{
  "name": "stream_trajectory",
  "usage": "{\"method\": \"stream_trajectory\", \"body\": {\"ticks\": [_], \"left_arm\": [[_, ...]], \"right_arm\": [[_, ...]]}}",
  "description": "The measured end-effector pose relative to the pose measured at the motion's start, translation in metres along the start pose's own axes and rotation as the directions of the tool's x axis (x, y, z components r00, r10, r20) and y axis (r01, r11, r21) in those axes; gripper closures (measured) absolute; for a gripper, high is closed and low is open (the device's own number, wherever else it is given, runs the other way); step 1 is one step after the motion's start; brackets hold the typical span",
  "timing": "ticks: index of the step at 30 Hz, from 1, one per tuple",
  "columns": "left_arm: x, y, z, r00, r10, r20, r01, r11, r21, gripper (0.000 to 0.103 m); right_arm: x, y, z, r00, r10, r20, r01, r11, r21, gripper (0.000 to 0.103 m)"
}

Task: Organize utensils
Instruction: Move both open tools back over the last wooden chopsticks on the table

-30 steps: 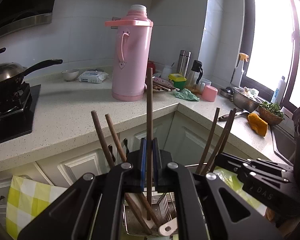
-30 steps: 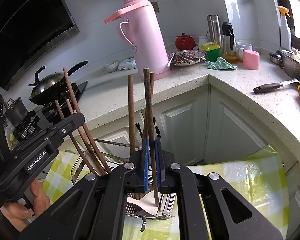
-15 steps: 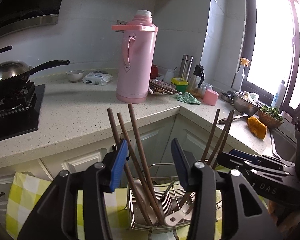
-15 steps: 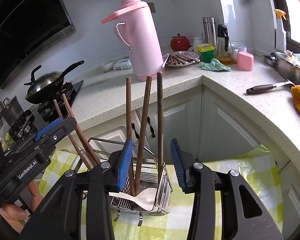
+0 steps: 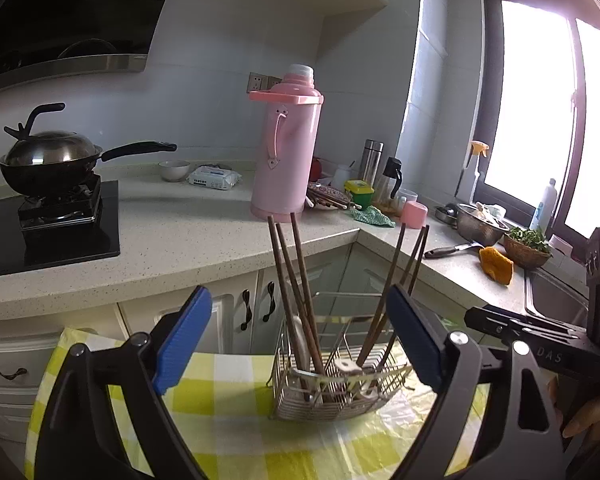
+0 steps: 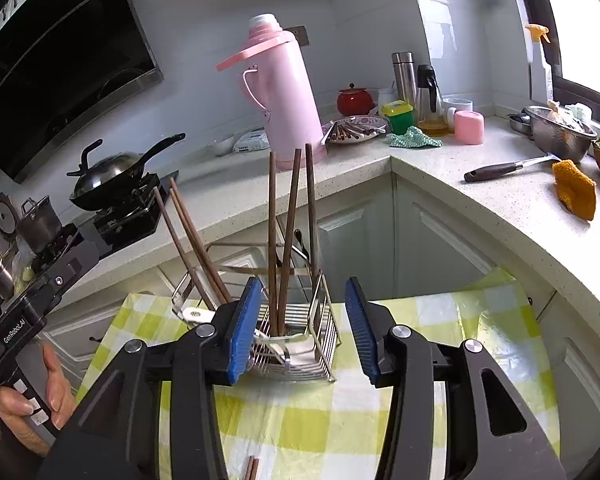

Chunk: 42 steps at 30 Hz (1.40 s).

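— Looking past your left gripper (image 5: 300, 344), where's the wire rack (image 5: 332, 384)?

— Dead ahead on the checked cloth (image 5: 236, 432), just beyond your jaws, which are opening with nothing between them. Your right gripper (image 6: 300, 330) sits nearer, its jaws also opening, empty.

— Count?

— Six chopsticks (image 6: 286, 240) stand near-upright: three left, three right. Stray chopstick ends (image 6: 253, 468) lie on the cloth near your right hand.

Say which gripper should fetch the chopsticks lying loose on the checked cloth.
Right, probably. The loose chopsticks lie just under the right gripper, jaws opening and empty; the left wrist view misses them.
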<state>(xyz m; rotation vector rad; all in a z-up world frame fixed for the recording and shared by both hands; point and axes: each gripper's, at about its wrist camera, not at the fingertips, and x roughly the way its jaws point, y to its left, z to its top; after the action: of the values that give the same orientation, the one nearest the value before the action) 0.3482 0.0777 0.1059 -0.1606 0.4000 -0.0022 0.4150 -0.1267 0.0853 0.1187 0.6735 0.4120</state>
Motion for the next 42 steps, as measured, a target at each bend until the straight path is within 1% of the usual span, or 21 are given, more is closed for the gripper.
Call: {"method": "stream_trajectory", "body": {"ticks": [2, 6, 11, 14, 18, 20, 23, 25, 29, 34, 39, 42], "left_arm": [[-0.013, -0.001, -0.011, 1.000, 0.010, -0.004, -0.010, 1.000, 0.016, 0.015], [-0.035, -0.008, -0.039, 0.999, 0.033, -0.011, -0.033, 0.997, 0.067, 0.008], [-0.055, -0.016, -0.080, 0.998, 0.058, -0.038, -0.053, 0.992, 0.117, 0.005], [-0.063, -0.017, -0.105, 0.995, 0.078, -0.060, -0.070, 0.989, 0.130, 0.005], [-0.074, -0.014, -0.137, 0.993, 0.080, -0.091, -0.071, 0.992, 0.105, 0.005], [-0.078, -0.011, -0.152, 0.990, 0.093, -0.107, -0.082, 0.992, 0.097, 0.005], [-0.082, -0.007, -0.177, 0.983, 0.100, -0.156, -0.088, 0.993, 0.084, 0.005], [-0.084, -0.004, -0.192, 0.976, 0.112, -0.184, -0.099, 0.992, 0.077, 0.005], [-0.089, 0.001, -0.219, 0.965, 0.106, -0.239, -0.091, 0.993, 0.070, 0.005], [-0.094, 0.008, -0.238, 0.952, 0.107, -0.286, -0.091, 0.994, 0.068, 0.005], [-0.098, 0.014, -0.245, 0.946, 0.103, -0.307, -0.093, 0.995, 0.047, 0.005], [-0.096, 0.016, -0.247, 0.939, 0.116, -0.325, -0.105, 0.993, 0.048, 0.005]], "right_arm": [[-0.010, 0.003, -0.011, 1.000, -0.007, 0.005, 0.007, 1.000, -0.010, 0.056], [-0.030, 0.006, -0.038, 1.000, 0.000, 0.014, 0.000, 1.000, -0.008, 0.048], [-0.051, 0.013, -0.071, 1.000, -0.010, 0.027, 0.010, 1.000, -0.028, 0.041], [-0.062, 0.015, -0.096, 1.000, -0.005, 0.025, 0.006, 1.000, -0.025, 0.040], [-0.066, 0.014, -0.131, 1.000, -0.003, -0.002, 0.003, 1.000, -0.004, 0.040], [-0.063, 0.015, -0.150, 1.000, -0.005, -0.030, 0.005, 1.000, -0.003, 0.040], [-0.055, 0.018, -0.180, 0.997, 0.000, -0.082, 0.001, 1.000, 0.011, 0.040], [-0.048, 0.024, -0.201, 0.993, -0.013, -0.119, 0.013, 1.000, -0.004, 0.040], [-0.035, 0.036, -0.230, 0.984, -0.025, -0.176, 0.018, 0.999, -0.045, 0.040], [-0.032, 0.044, -0.249, 0.978, -0.027, -0.205, 0.014, 0.998, -0.067, 0.040], [-0.032, 0.045, -0.253, 0.977, -0.036, -0.211, 0.023, 0.998, -0.066, 0.040], [-0.027, 0.045, -0.255, 0.971, -0.043, -0.234, 0.028, 0.997, -0.066, 0.040]]}}
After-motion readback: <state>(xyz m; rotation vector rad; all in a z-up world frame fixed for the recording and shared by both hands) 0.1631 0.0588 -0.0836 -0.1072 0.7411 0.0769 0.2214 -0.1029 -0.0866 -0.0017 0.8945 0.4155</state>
